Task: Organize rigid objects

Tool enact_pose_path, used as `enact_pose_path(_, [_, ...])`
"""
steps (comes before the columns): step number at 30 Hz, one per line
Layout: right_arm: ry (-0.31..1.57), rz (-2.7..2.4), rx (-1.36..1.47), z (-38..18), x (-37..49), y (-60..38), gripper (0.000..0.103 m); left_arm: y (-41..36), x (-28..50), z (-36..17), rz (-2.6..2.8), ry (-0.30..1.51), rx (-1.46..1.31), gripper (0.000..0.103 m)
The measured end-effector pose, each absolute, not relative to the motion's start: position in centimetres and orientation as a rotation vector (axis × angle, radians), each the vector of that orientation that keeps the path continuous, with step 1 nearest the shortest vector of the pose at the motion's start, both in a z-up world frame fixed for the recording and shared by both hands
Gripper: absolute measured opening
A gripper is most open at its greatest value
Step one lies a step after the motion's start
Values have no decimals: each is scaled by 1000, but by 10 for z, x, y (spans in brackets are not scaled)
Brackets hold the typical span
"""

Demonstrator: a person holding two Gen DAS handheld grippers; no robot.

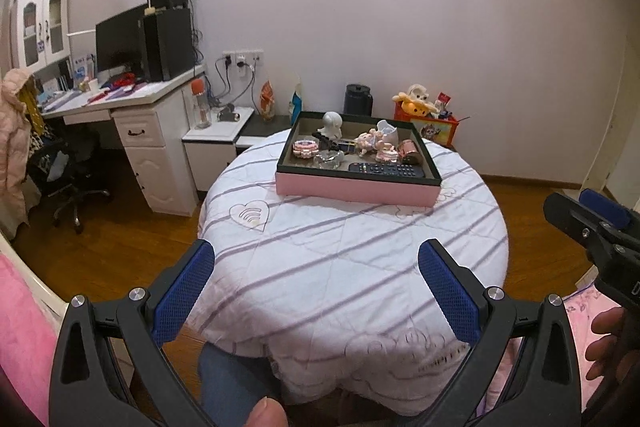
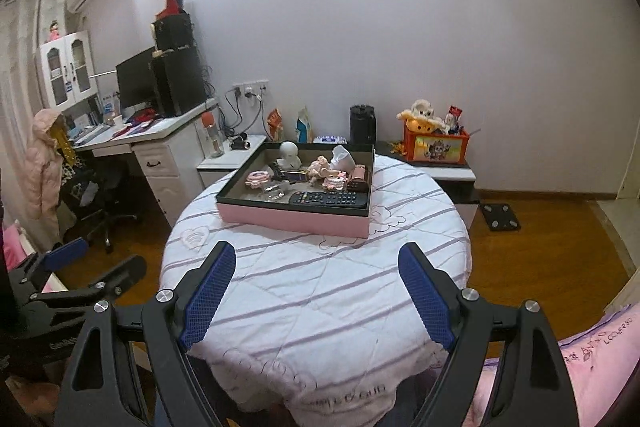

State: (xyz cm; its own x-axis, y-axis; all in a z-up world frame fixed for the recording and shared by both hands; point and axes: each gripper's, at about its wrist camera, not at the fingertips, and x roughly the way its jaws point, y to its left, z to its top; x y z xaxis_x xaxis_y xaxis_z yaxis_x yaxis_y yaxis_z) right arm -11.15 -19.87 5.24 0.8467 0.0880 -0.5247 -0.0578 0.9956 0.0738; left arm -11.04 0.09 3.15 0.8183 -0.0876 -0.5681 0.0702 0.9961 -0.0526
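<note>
With both grippers, left (image 1: 316,291) and right (image 2: 318,295), released and empty near the desk (image 2: 312,291), approach the far pink box (image 2: 292,217) slowly, perhaps taking the remote (image 2: 328,199) first.

Near half of counter (image 1: 320,267): bare striped cloth, nothing standing on it.
Far half: pink box (image 1: 356,191) sits across it, walls raised, closing off the way beyond.
Inside the box: crowded; remote control (image 1: 386,169) along the near wall, white figurine (image 1: 331,125) at the back, glass dish (image 1: 329,159), pink trinkets between them, little free floor.
Left tool (image 1: 316,291): fingers spread wide, nothing between.
Right tool (image 2: 316,291): fingers spread wide, nothing between.
Sides: open wooden floor (image 2: 540,267) right; desk (image 1: 152,115) and chair (image 1: 68,167) left.
</note>
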Motion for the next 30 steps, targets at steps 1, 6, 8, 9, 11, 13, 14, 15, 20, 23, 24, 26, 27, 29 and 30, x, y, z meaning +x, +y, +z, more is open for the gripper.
enact_pose_path(1, [550, 79, 55, 53, -119, -198, 85, 0, -119, 33, -76, 599, -27, 103])
enact_pose_path(6, [505, 79, 47, 63, -163, -192, 85, 5, -159, 46, -28, 565, -37, 103])
enact_pose_path(8, [489, 80, 55, 67, -182, -192, 85, 7, -176, 52, -15, 549, -36, 103])
enact_pose_path(9, [483, 79, 55, 69, -187, -192, 85, 8, -182, 54, -15, 542, -33, 103])
enact_pose_path(11, [458, 77, 54, 74, -200, -190, 85, 8, -192, 59, -4, 526, -22, 103])
enact_pose_path(13, [435, 86, 50, 80, -206, -187, 85, 9, -197, 60, 10, 523, -15, 103])
enact_pose_path(14, [423, 90, 49, 82, -209, -186, 85, 10, -200, 60, 20, 524, -14, 103])
enact_pose_path(15, [416, 90, 47, 84, -210, -184, 85, 11, -201, 60, 26, 526, -13, 103])
enact_pose_path(20, [425, 94, 42, 83, -213, -180, 85, 12, -212, 58, 38, 522, 0, 103])
enact_pose_path(23, [427, 95, 44, 81, -214, -181, 85, 8, -221, 58, 59, 484, 28, 103])
enact_pose_path(24, [426, 94, 43, 82, -214, -181, 85, 4, -224, 57, 63, 474, 42, 103])
enact_pose_path(26, [426, 96, 49, 81, -212, -185, 85, -1, -225, 57, 80, 464, 66, 103])
enact_pose_path(27, [427, 94, 52, 81, -212, -186, 85, -3, -225, 57, 90, 462, 78, 103])
enact_pose_path(29, [428, 87, 53, 81, -212, -187, 85, -6, -226, 58, 96, 455, 95, 103])
enact_pose_path(30, [429, 86, 55, 80, -212, -188, 85, -7, -227, 59, 104, 449, 100, 103])
